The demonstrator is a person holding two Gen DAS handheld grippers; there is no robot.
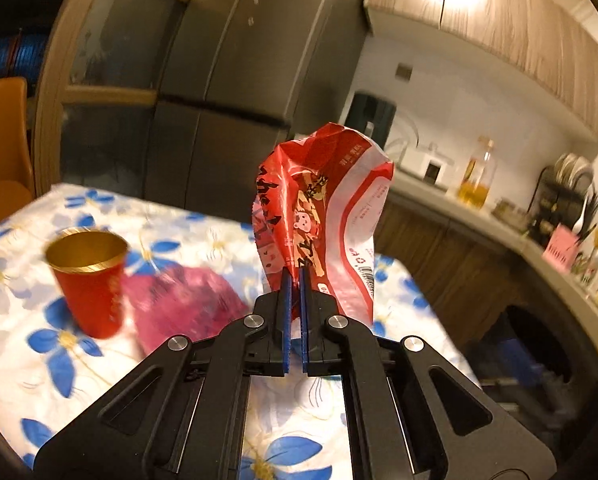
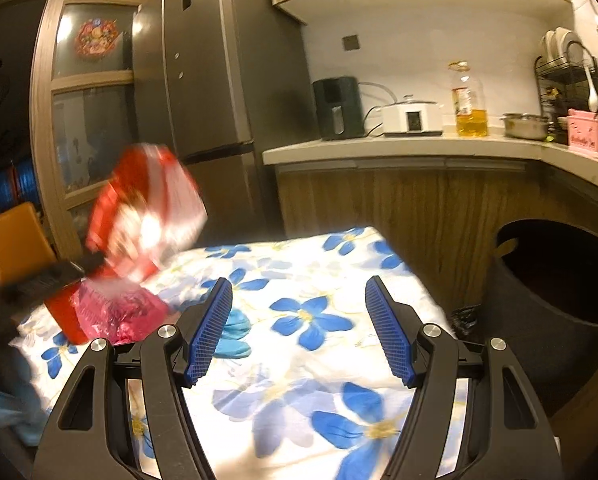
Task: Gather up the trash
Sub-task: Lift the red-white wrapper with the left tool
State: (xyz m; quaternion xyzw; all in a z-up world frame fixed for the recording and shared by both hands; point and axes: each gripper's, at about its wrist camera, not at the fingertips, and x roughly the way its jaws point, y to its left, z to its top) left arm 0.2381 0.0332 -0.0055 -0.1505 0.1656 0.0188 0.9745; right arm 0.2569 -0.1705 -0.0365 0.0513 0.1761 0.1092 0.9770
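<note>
My left gripper (image 1: 295, 276) is shut on the bottom edge of a crumpled red and white snack bag (image 1: 327, 216) and holds it upright above the table. The bag also shows blurred at the left of the right wrist view (image 2: 147, 208). A red paper cup with a gold inside (image 1: 91, 280) stands on the flowered tablecloth (image 1: 27, 344), with a pink plastic wrapper (image 1: 187, 304) beside it. The wrapper (image 2: 119, 316) also shows in the right wrist view. My right gripper (image 2: 299, 292) is open and empty above the tablecloth (image 2: 299, 392). A dark round bin (image 2: 555, 280) stands at the right, past the table edge.
A light blue item (image 2: 235, 332) lies on the cloth near my right gripper's left finger. A grey fridge (image 2: 215, 80) stands behind the table. A kitchen counter (image 2: 419, 146) with an oil bottle (image 2: 469, 100) and appliances runs to the right. An orange chair (image 2: 17, 244) stands at the left.
</note>
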